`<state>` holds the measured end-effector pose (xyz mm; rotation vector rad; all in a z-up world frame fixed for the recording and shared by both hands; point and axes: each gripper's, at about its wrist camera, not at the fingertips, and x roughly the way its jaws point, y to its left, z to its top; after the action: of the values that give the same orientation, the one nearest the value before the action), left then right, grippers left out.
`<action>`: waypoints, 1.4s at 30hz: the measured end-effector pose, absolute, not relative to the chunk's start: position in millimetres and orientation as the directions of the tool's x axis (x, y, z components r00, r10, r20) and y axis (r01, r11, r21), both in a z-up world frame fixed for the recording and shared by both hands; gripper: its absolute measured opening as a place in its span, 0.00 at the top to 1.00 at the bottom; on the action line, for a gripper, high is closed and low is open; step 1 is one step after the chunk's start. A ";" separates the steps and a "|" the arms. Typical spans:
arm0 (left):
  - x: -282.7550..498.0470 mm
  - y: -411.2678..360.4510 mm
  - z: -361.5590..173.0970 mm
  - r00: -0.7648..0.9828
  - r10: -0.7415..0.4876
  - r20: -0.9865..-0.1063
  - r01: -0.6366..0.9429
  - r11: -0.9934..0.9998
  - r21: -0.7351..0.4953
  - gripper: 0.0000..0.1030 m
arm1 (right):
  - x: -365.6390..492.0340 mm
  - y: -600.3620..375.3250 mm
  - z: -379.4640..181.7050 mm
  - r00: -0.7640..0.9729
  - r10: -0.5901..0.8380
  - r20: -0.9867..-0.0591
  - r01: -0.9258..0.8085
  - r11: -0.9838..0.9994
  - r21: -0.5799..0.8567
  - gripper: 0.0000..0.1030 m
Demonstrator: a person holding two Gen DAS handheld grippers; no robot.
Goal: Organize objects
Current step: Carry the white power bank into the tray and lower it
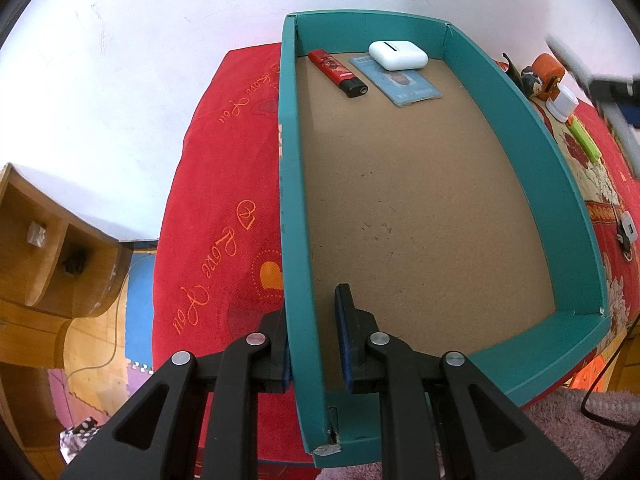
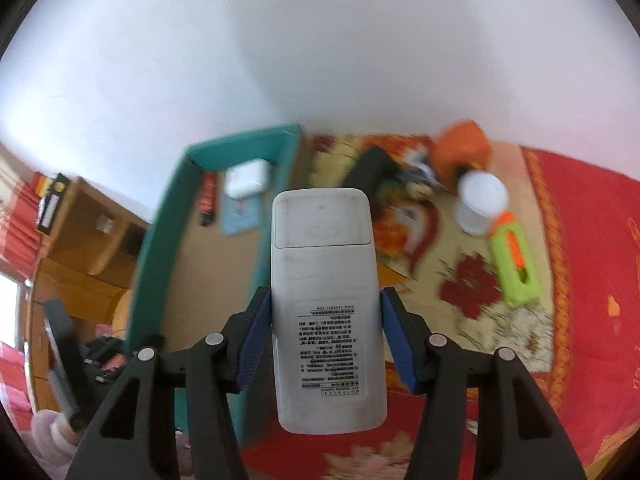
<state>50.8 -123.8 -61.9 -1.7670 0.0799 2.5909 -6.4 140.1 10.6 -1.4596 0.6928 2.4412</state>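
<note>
A teal box point(image 1: 528, 148) with a brown floor lies on the red bedspread. At its far end lie a red lighter point(image 1: 338, 73), a blue card point(image 1: 400, 82) and a white earbud case point(image 1: 398, 55). My left gripper point(image 1: 316, 344) is shut on the box's near left wall. My right gripper point(image 2: 325, 320) is shut on a white remote control point(image 2: 324, 280), held back side up above the bed, right of the teal box point(image 2: 160, 236). The picture there is blurred.
On the bedspread right of the box lie a green and orange toy point(image 2: 514, 268), a white jar point(image 2: 480, 204), an orange box point(image 2: 460, 152), a small figurine point(image 1: 534, 82) and a black object point(image 2: 370, 172). A white charger point(image 1: 628, 230) lies at the right. A wooden cabinet point(image 1: 44, 248) stands at the left.
</note>
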 end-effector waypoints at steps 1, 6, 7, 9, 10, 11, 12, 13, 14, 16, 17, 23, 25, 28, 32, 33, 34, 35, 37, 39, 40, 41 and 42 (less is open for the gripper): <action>50.6 -123.7 -61.9 -0.365 -0.025 -0.930 -0.032 -0.999 0.039 0.83 | -12.0 135.4 15.3 -0.493 -0.069 -0.867 -0.399 -0.868 0.296 0.47; 50.3 -123.4 -62.0 -0.366 -0.025 -0.930 -0.033 -0.999 0.040 0.83 | -39.4 112.2 25.8 -0.500 -0.153 -0.852 -0.339 -0.871 0.355 0.47; 50.0 -123.4 -61.8 -0.366 -0.025 -0.930 -0.034 -0.999 0.041 0.83 | -45.4 106.9 25.2 -0.496 -0.160 -0.853 -0.329 -0.875 0.356 0.47; 49.9 -123.6 -61.4 -0.367 -0.026 -0.930 -0.035 -0.998 0.042 0.83 | -57.6 93.0 23.2 -0.482 -0.173 -0.859 -0.306 -0.885 0.350 0.47; 49.9 -123.6 -61.2 -0.368 -0.027 -0.929 -0.037 -0.998 0.044 0.83 | -61.7 88.3 22.0 -0.476 -0.176 -0.862 -0.302 -0.887 0.348 0.47; 49.8 -123.4 -61.1 -0.368 -0.028 -0.929 -0.037 -0.998 0.044 0.83 | -66.8 81.3 19.5 -0.466 -0.182 -0.866 -0.296 -0.890 0.347 0.47; 49.7 -123.7 -60.9 -0.369 -0.027 -0.929 -0.038 -0.998 0.045 0.83 | -71.4 76.1 17.3 -0.458 -0.185 -0.869 -0.294 -0.891 0.345 0.47; 49.6 -124.0 -60.8 -0.370 -0.027 -0.929 -0.038 -0.998 0.044 0.83 | -76.6 71.1 13.5 -0.449 -0.187 -0.874 -0.290 -0.894 0.341 0.47; 49.6 -124.3 -60.7 -0.370 -0.026 -0.929 -0.039 -0.998 0.044 0.83 | -82.3 63.6 10.1 -0.439 -0.188 -0.879 -0.285 -0.898 0.334 0.47; 50.1 -125.2 -60.2 -0.372 -0.026 -0.928 -0.040 -0.998 0.044 0.83 | -92.0 52.7 3.5 -0.422 -0.193 -0.886 -0.284 -0.900 0.331 0.47; 50.6 -125.2 -60.2 -0.373 -0.026 -0.928 -0.042 -0.998 0.044 0.83 | -96.9 47.1 -0.7 -0.413 -0.196 -0.889 -0.287 -0.899 0.331 0.47; 50.9 -128.0 -59.7 -0.377 -0.025 -0.926 -0.050 -0.998 0.047 0.83 | -124.4 23.4 -34.3 -0.349 -0.210 -0.913 -0.340 -0.880 0.332 0.47; 50.1 -127.7 -60.0 -0.377 -0.025 -0.926 -0.053 -0.997 0.049 0.83 | -129.8 18.1 -41.1 -0.334 -0.200 -0.921 -0.350 -0.881 0.318 0.47; 48.9 -128.1 -60.9 -0.378 -0.025 -0.925 -0.058 -0.997 0.051 0.83 | -136.3 11.6 -52.4 -0.297 -0.196 -0.934 -0.365 -0.881 0.301 0.47; 46.7 -130.3 -61.4 -0.381 -0.023 -0.924 -0.063 -0.997 0.051 0.83 | -140.8 10.0 -61.2 -0.269 -0.191 -0.944 -0.391 -0.874 0.288 0.47; 46.5 -131.1 -61.3 -0.382 -0.022 -0.924 -0.064 -0.997 0.050 0.83 | -141.3 9.8 -62.5 -0.265 -0.190 -0.945 -0.398 -0.871 0.287 0.47; 47.2 -130.4 -61.1 -0.383 -0.022 -0.924 -0.064 -0.997 0.050 0.83 | -142.1 9.8 -64.2 -0.260 -0.193 -0.946 -0.404 -0.869 0.288 0.47; 46.9 -131.0 -60.9 -0.383 -0.021 -0.924 -0.065 -0.997 0.050 0.83 | -143.1 9.7 -66.2 -0.253 -0.195 -0.948 -0.411 -0.865 0.288 0.47; 46.8 -130.4 -60.9 -0.383 -0.021 -0.924 -0.064 -0.997 0.050 0.83 | -145.2 9.5 -69.4 -0.241 -0.198 -0.950 -0.427 -0.858 0.287 0.47; 46.7 -130.6 -61.0 -0.383 -0.022 -0.923 -0.064 -0.997 0.050 0.83 | -147.6 8.0 -73.4 -0.224 -0.203 -0.953 -0.436 -0.854 0.284 0.47; 46.4 -130.7 -61.0 -0.383 -0.021 -0.923 -0.064 -0.997 0.049 0.83 | -148.7 6.4 -72.8 -0.221 -0.195 -0.956 -0.439 -0.855 0.276 0.47; 47.1 -129.9 -60.6 -0.384 -0.020 -0.923 -0.064 -0.997 0.048 0.83 | -150.0 4.9 -72.8 -0.217 -0.196 -0.956 -0.434 -0.858 0.275 0.47; 47.3 -130.3 -60.3 -0.384 -0.020 -0.923 -0.064 -0.997 0.048 0.83 | -150.9 3.8 -72.6 -0.214 -0.194 -0.957 -0.431 -0.861 0.271 0.47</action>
<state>47.3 -130.3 -60.3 -1.7283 0.1177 2.5886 -150.9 3.8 -72.6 -1.8597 0.7520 2.2046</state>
